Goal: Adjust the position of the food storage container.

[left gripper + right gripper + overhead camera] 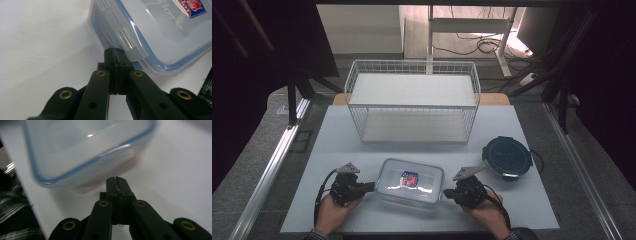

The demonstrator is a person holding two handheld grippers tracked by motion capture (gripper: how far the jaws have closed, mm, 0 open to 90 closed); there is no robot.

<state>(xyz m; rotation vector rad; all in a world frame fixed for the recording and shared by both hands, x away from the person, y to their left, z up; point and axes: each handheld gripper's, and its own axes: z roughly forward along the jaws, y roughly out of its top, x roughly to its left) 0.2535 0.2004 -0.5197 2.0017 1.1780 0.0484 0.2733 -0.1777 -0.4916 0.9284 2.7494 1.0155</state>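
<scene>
Our left gripper [115, 53] has its jaws pressed together with nothing between them, its tip just at the side latch flap of the clear lidded food container [410, 182]. Our right gripper [116, 181] is likewise closed on nothing, beside the opposite end. We judge we flank it to push or steady it. It rests on the white tabletop [512, 130], near a round dark-lidded container [507, 157] and before a wire basket [412, 100].

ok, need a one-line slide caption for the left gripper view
Left gripper, jaws shut, tips at the side latch of a clear lidded food box on the white table.
</scene>
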